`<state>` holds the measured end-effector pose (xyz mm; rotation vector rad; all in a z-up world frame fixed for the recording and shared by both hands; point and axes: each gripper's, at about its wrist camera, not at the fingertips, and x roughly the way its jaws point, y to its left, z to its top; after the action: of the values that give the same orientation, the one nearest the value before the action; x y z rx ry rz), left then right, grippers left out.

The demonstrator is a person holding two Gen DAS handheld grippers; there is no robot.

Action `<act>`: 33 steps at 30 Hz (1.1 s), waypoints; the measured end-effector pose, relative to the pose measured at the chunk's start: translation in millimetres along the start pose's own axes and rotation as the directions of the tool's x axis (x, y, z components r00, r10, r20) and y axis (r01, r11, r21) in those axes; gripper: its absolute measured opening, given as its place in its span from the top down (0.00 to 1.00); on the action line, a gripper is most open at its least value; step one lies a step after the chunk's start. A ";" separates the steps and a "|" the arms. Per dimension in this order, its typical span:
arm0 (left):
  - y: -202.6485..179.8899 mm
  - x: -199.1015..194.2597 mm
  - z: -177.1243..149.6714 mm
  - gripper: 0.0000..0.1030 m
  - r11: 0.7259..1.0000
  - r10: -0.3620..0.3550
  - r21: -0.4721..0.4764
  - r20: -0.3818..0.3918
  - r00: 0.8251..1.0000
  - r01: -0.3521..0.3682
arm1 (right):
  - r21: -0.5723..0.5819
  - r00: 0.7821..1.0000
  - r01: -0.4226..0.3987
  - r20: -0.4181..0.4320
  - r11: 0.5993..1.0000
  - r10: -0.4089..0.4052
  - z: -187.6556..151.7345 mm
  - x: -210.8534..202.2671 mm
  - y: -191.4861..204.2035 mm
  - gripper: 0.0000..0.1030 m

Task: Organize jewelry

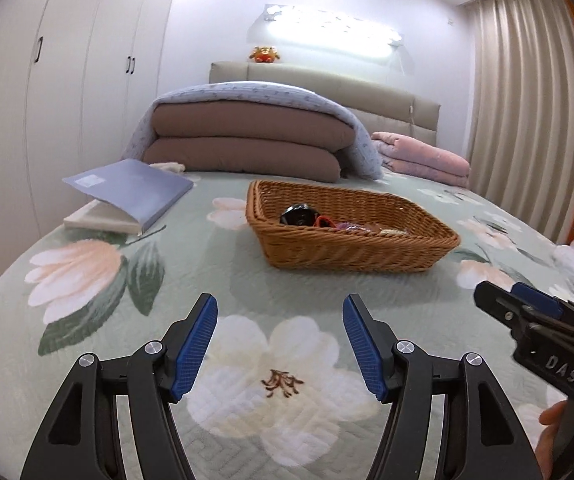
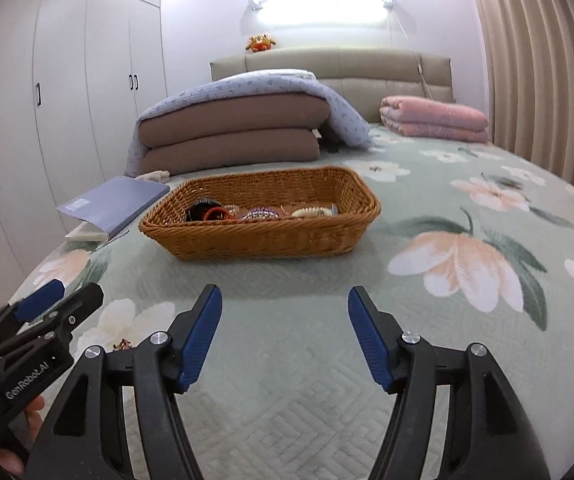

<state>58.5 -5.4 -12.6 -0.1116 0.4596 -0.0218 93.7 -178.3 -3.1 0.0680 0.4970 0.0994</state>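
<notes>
Both tongs, left tongs (image 1: 280, 346) and right tongs (image 2: 285, 338), hang with fingers apart above the bed (image 2: 287, 360), holding nothing. Ahead, jewelry (image 2: 261, 213) lies inside the basket (image 2: 263, 240), beside a book (image 2: 113, 202).

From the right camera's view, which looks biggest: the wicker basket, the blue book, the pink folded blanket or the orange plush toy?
1. Wicker basket
2. Blue book and pink folded blanket, alike; the blanket lies farther off, so unranked
3. Orange plush toy

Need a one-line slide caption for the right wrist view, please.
Open right gripper hovers over the floral bedspread, facing a wicker basket of bracelets.
</notes>
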 end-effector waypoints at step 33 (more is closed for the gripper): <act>-14.3 6.1 -6.8 0.35 0.997 -0.020 0.070 -0.024 1.000 0.021 | -0.017 0.997 0.053 -0.052 0.998 -0.054 -6.8 12.8 -3.3 0.34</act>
<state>61.0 -20.6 -19.8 -0.0473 0.4805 -0.0594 101.9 -179.9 -15.3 0.0365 0.5497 0.0529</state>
